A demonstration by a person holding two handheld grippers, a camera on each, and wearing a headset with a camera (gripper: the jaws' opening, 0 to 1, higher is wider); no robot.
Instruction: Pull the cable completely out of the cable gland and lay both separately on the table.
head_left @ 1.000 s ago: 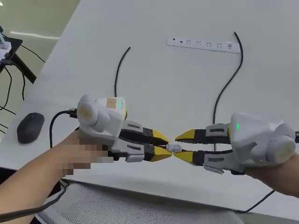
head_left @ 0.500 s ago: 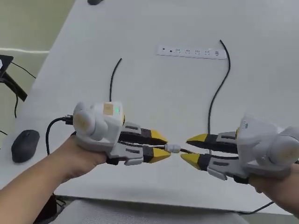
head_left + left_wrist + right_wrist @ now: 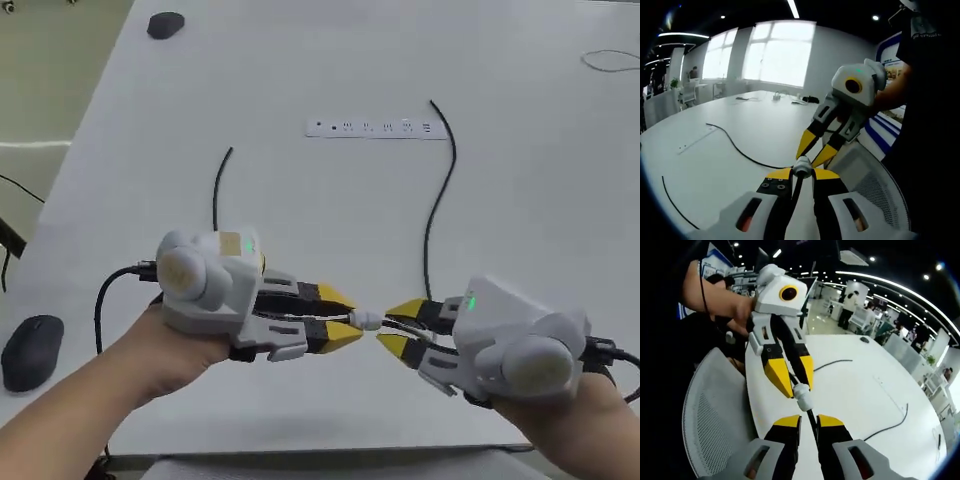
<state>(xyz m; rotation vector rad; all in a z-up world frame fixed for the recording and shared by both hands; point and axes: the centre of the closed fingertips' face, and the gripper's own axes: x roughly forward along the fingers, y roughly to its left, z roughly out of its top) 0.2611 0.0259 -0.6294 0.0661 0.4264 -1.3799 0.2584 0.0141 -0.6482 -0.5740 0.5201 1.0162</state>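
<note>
Gland [image 3: 368,321] is held tight above the table [image 3: 300,60] in the jaws of the left gripper [image 3: 352,320], so that the cable [image 3: 811,419], pinched in the jaws of the right gripper [image 3: 388,327], can be pulled out.

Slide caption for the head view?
Left gripper clamps a small white plastic cable gland; right gripper grips its thin black cable.

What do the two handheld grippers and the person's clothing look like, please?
The left gripper and right gripper match: white-grey moulded bodies, black jaw arms with pointed yellow tips, and a small green light on top. A black lead leaves the rear of the left one. The person wears a dark top; the forearms are unsleeved.
</note>
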